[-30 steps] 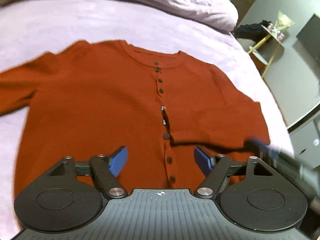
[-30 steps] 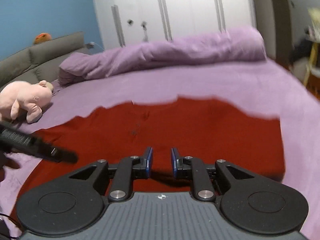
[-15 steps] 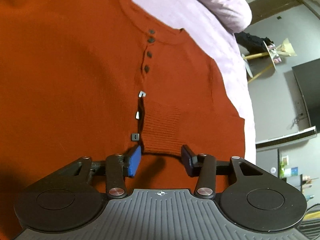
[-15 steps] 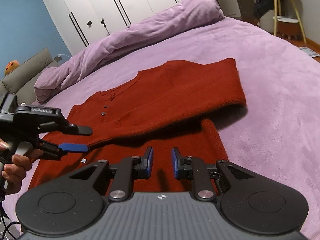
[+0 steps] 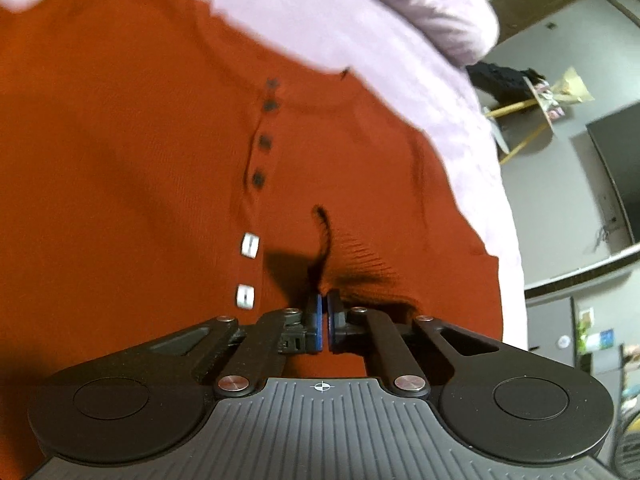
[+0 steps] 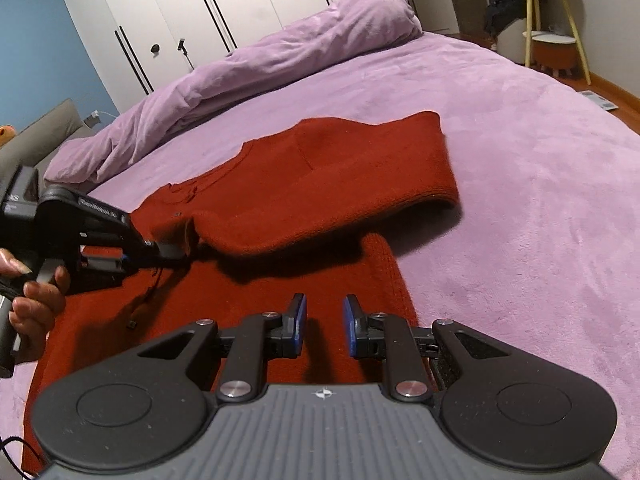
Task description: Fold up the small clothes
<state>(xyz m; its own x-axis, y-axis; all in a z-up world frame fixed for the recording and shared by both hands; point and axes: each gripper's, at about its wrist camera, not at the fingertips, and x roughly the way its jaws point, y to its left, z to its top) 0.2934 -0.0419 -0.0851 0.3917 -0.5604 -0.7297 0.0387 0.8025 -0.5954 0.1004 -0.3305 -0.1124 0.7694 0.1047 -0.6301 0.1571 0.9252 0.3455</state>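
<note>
Left hand-held gripper [image 5: 324, 312] apparently pinching cardigan [image 5: 140, 160] cuff (right [image 6: 324, 326] apart, empty).

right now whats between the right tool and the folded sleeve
Only the cardigan's flat red front, with the sleeve's shadow across it. The right tool hangs open short of the sleeve; nothing else lies there, as the right wrist view shows.

Left gripper [image 5: 324, 312] low and near level, blue pads almost together, pinching a bit of red knit between them; its holder's hand [image 6: 34, 300] wraps the handle, fingers curled round it. Right gripper [image 6: 324, 326] held higher, tilted downward, fingers parted with a clear gap and nothing between them.
</note>
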